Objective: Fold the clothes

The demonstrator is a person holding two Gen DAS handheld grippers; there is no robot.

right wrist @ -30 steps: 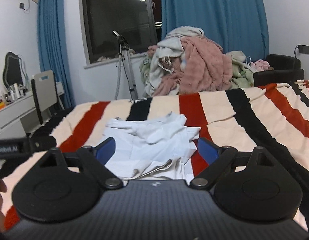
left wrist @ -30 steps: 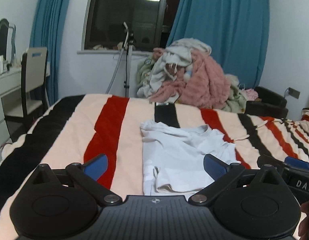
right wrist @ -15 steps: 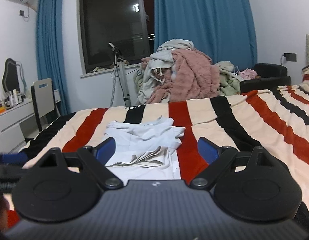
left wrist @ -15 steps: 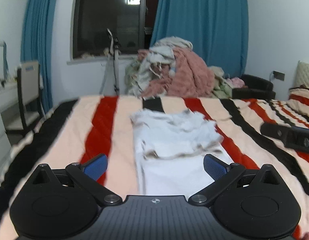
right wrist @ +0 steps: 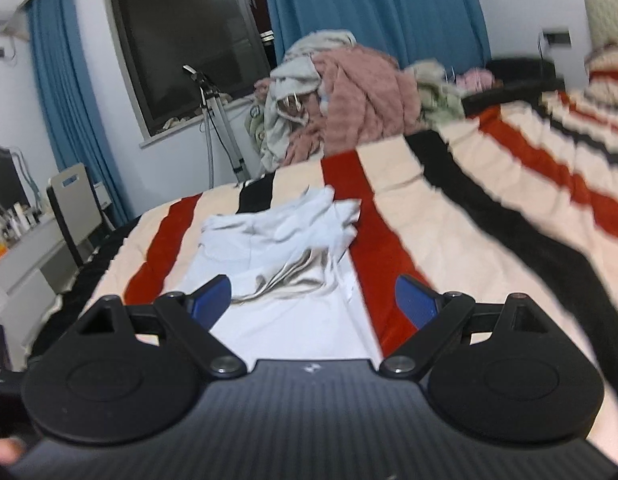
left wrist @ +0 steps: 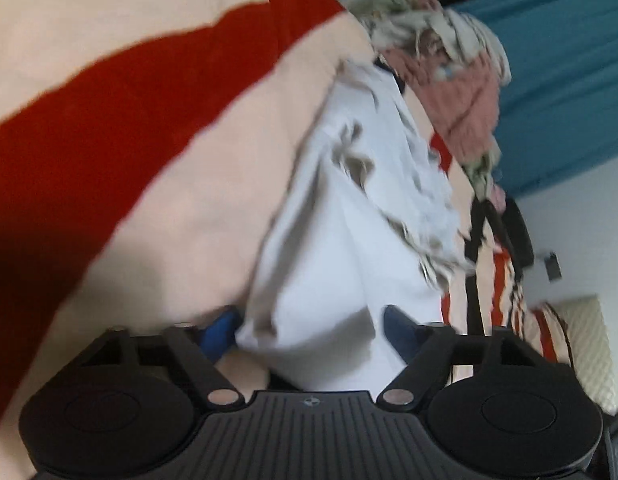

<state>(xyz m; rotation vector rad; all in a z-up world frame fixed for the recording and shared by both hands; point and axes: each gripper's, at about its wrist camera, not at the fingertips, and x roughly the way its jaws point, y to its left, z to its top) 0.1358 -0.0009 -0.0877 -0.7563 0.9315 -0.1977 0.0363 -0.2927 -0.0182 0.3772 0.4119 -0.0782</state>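
A white garment [right wrist: 285,256] lies on the striped bed, its far half bunched up and its near half flat. It also shows in the left wrist view [left wrist: 341,232], tilted and blurred. My left gripper [left wrist: 309,330] is open and rolled sideways, low over the garment's near edge, with cloth lying between its blue fingers [left wrist: 219,330]. My right gripper [right wrist: 311,298] is open and empty, level, just short of the garment's near right part.
The bedspread [right wrist: 489,216] has red, black and cream stripes. A heap of pink and grey clothes [right wrist: 341,92] sits beyond the bed's far edge. A tripod [right wrist: 217,120], a chair [right wrist: 73,208] and a dresser [right wrist: 21,256] stand at left.
My left gripper has dropped down to the garment's near edge and rolled sharply sideways. My right gripper has moved closer to the garment and tilted a little.
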